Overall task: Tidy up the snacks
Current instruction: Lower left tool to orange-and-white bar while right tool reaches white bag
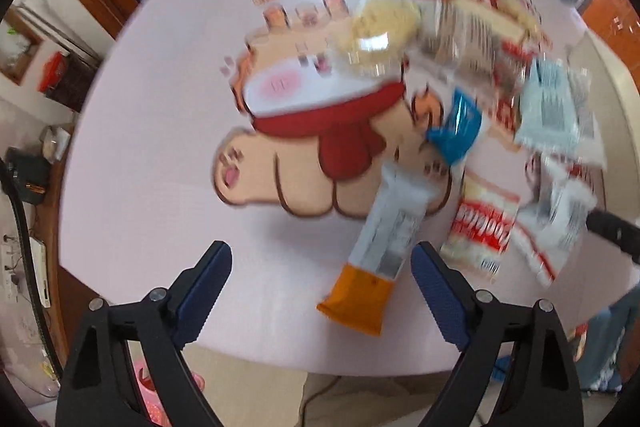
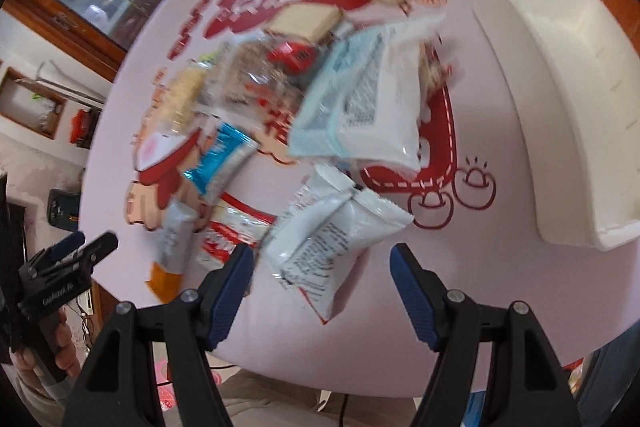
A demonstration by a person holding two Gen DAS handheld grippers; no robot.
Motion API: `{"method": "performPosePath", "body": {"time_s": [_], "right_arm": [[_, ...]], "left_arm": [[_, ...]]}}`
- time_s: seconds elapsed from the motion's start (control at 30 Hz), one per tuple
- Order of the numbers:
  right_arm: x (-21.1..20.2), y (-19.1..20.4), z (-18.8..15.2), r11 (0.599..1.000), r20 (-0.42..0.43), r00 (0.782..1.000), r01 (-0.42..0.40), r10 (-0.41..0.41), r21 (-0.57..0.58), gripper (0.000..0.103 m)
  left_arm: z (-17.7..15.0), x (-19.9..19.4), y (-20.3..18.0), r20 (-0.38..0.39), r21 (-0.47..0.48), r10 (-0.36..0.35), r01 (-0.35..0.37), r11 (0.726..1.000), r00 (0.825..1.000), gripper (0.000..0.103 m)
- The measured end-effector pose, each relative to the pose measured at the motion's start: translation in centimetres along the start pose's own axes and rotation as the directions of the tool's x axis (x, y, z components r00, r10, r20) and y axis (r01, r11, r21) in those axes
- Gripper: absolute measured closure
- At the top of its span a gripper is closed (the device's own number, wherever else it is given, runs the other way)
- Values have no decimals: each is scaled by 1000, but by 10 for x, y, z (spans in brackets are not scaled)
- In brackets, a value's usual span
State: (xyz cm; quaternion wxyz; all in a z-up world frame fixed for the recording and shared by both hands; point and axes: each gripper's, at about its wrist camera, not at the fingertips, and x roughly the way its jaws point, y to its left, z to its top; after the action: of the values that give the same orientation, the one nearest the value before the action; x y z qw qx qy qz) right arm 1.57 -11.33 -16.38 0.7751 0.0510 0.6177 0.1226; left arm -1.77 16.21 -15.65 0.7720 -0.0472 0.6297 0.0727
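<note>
Several snack packets lie in a loose heap on a round table under a pink cartoon-print cloth (image 1: pixel 160 147). In the left wrist view my left gripper (image 1: pixel 324 287) is open, pointing down over a silver packet with an orange end (image 1: pixel 376 255). That packet lies between the fingers, close to the right one, and the pads do not press it. In the right wrist view my right gripper (image 2: pixel 322 291) is open over a white packet with black print (image 2: pixel 332 239). My left gripper (image 2: pixel 94 241) shows at that view's left edge, held by a hand.
A blue packet (image 1: pixel 456 131), a light blue packet (image 2: pixel 340 99), a red-and-white packet (image 1: pixel 484 223) and clear packs of pale cake (image 1: pixel 376 31) fill the heap. A long white bin (image 2: pixel 560 87) stands on the table's right side. The table edge runs just below both grippers.
</note>
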Motion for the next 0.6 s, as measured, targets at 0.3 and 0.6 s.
{"method": "performPosePath", "body": {"time_s": [0.3,0.6], "right_arm": [[39,-4,-2,999,-83,997,1,3,51,31],[55,7,-2,1000,-87,996,-5,7,27,37]], "left_arm": [[-6,54,-16,-94,66,-43,49,997,995,14],[-11,71,-37,-88,159,-48,62,985,995,49]]}}
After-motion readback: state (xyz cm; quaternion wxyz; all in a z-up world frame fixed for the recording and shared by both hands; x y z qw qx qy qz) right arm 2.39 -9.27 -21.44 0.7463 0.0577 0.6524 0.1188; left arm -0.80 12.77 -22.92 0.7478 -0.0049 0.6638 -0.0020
